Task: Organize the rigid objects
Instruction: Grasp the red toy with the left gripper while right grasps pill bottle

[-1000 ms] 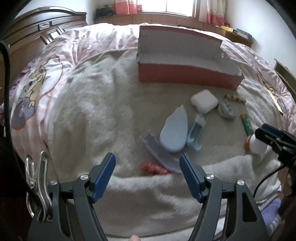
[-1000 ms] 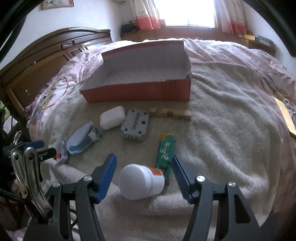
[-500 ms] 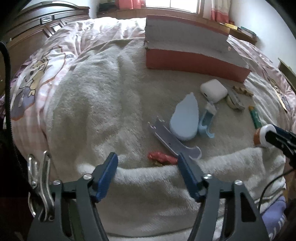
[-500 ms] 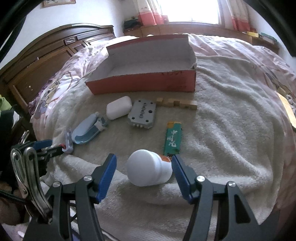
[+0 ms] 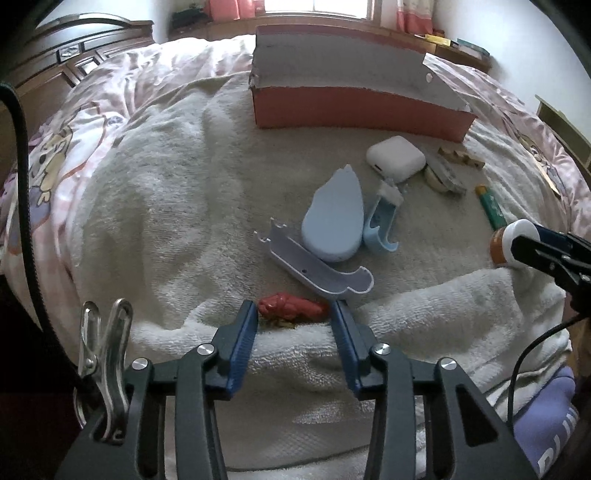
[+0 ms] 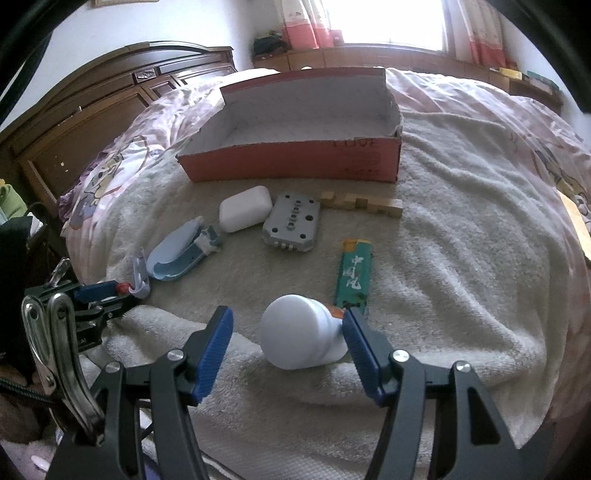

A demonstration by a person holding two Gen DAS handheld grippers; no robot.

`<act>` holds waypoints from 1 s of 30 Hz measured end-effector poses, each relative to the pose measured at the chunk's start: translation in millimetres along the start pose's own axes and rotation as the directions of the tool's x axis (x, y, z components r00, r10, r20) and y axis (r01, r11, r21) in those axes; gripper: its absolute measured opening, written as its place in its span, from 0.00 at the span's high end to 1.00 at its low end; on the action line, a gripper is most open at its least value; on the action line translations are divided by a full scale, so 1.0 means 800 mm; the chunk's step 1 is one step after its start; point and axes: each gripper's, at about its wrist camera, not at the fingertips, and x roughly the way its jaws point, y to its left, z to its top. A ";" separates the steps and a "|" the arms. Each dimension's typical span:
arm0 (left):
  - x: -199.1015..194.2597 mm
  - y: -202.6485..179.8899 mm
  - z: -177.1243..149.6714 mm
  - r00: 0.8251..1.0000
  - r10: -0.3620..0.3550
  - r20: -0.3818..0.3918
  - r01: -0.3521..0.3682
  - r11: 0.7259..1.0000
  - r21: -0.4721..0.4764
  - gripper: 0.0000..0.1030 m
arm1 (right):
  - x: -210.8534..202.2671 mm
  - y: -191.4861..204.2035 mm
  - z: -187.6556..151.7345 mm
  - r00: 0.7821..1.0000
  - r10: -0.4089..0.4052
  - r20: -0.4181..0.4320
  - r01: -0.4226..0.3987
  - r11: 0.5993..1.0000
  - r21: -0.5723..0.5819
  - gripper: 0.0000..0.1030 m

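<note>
1. Left gripper [image 5: 293, 317] straddles a red toy [image 5: 291, 307] at the towel [image 5: 177, 206] fold; jaws narrow, contact unclear.
2. Right gripper [image 6: 288, 334], jaws wide, flanks the bottle [image 6: 299, 332].
3. Open box [image 6: 295, 162] lies beyond.

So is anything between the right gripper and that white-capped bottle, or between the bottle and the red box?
Nothing blocks the right gripper; the bottle already lies between its open fingers. Toward the red box, the green lighter and grey block lie low on the towel.

bed [image 6: 480, 155]: pink quilt | headboard [image 6: 122, 99]: dark wood | window [image 6: 391, 22]: bright, pink curtains
</note>
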 end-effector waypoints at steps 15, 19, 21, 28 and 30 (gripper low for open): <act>-0.002 0.004 -0.004 0.999 -0.022 0.028 0.022 0.999 -0.025 0.59 | 0.000 0.000 -0.001 1.000 0.003 0.003 -0.003 1.000 0.006 0.37; -0.012 0.004 -0.001 0.998 -0.044 0.050 0.046 0.998 -0.032 0.59 | -0.001 0.002 -0.001 1.000 -0.002 0.007 0.002 1.000 0.002 0.37; -0.015 0.003 0.000 0.997 -0.047 0.058 0.049 0.998 -0.028 0.59 | -0.001 0.000 -0.001 1.000 -0.002 0.001 0.002 1.000 0.002 0.37; -0.015 -0.001 0.000 0.996 -0.059 0.060 0.061 0.997 -0.037 0.59 | 0.000 0.004 0.000 0.999 -0.034 -0.001 0.034 0.999 -0.026 0.37; -0.016 -0.001 0.000 0.996 -0.063 0.063 0.066 0.997 -0.040 0.59 | 0.003 0.002 0.000 0.999 -0.049 -0.010 0.049 0.999 -0.021 0.37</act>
